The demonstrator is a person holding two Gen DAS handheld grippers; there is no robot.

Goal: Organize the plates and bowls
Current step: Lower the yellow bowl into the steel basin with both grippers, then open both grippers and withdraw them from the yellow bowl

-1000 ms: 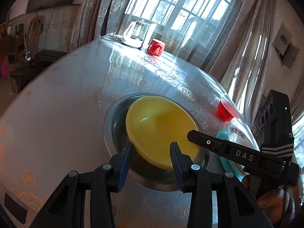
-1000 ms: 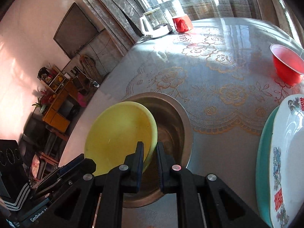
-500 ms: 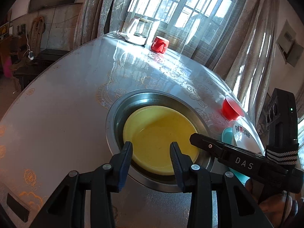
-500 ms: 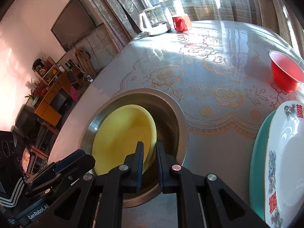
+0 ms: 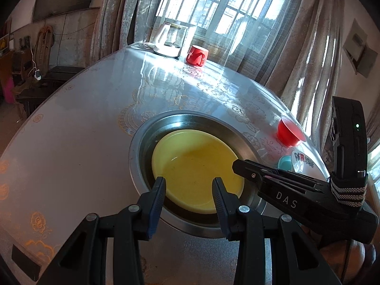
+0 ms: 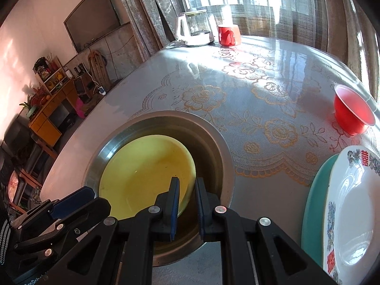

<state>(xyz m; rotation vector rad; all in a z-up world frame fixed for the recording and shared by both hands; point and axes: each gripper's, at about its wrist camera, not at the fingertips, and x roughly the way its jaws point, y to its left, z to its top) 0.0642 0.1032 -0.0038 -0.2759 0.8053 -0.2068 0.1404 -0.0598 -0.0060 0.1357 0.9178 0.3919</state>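
right fingers: the right gripper [image 6: 186, 197] straddles the near-right rim of the yellow plate [image 6: 144, 175]; its jaws are narrowly parted, and whether the pads actually pinch the rim or have just let go cannot be told.
left fingers: the left gripper [image 5: 187, 187] is released, jaws wide, hovering over the near edge of the same plate and gripping nothing.
task's thing: the yellow plate lies nearly flat inside the steel basin [image 6: 220, 147], a little toward the basin's left wall, a dark gap showing on its right.
step in hand (judgement): setting the plate down in the basin and letting it go.
how to do it well: part the right fingers fully before moving, then draw straight back and up so the pad inside the rim does not tip the plate; keep the left gripper clear of the rim.
next pieces: the white patterned plate [image 6: 351, 213] sits on a teal plate [image 6: 313, 213] at the desk's right edge; the red bowl [image 6: 352, 109] stands beyond them.
desk: patterned covering [image 6: 261, 95], glossy in sunlight, likely slippery under dishes.
far end: a glass kettle [image 6: 196, 29] and red cup [image 6: 228, 35] stand well apart from the work.
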